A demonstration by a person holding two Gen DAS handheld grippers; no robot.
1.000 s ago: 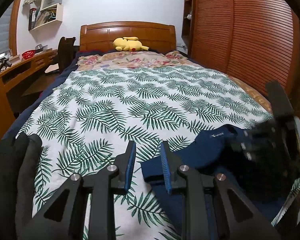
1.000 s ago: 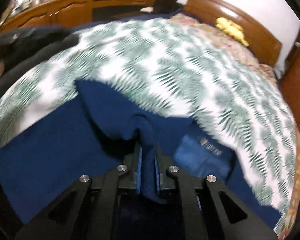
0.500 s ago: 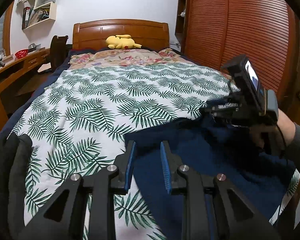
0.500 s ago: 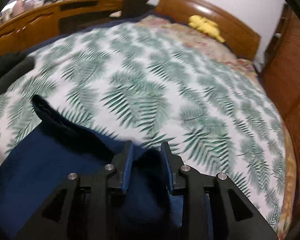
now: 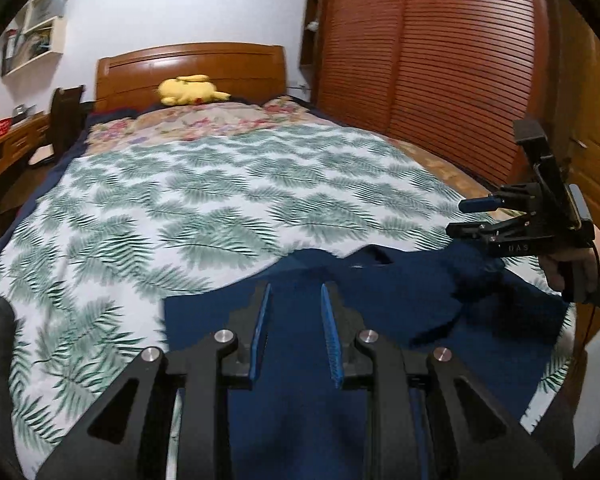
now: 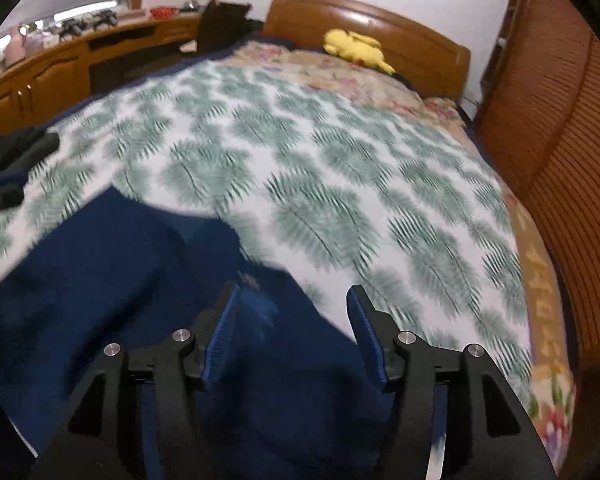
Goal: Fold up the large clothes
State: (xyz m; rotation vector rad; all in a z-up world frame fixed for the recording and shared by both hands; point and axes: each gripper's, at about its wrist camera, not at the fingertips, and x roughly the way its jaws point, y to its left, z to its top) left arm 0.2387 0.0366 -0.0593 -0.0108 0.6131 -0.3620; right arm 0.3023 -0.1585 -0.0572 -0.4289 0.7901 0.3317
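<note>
A dark navy blue fabric garment point(image 5: 340, 304) lies spread on the near end of the bed, filling the lower middle and lower right of the left wrist view. Its long axis runs roughly across that frame, from a squared edge at lower centre-left to a rumpled, raised fold at the right. A neck opening with a small pale label point(image 5: 358, 266) sits on its far edge, facing the headboard. In the right wrist view the same garment point(image 6: 112, 264) takes the lower left, one corner reaching toward the upper left.

The left claw point(image 5: 296, 332) hovers over the garment at bottom centre, its blue-padded fingers a narrow gap apart with nothing between them. The right claw point(image 6: 296, 340) has just been opening; its jaws stand spread, the cloth lying under them and not pinched. From the left wrist view, the right claw point(image 5: 466, 218) hangs at the right edge above the rumpled fold, held by a hand point(image 5: 572, 264).

Under the garment is a white bedspread with green fern leaves point(image 5: 204, 200), with a floral quilt point(image 5: 204, 122) beyond it. A yellow plush toy point(image 5: 190, 90) rests against the brown wooden headboard point(image 5: 188, 60). A louvred wooden wardrobe point(image 5: 440, 60) fills the upper right. A white wall shelf point(image 5: 40, 44) at upper left holds books or papers, too blurred to tell.
</note>
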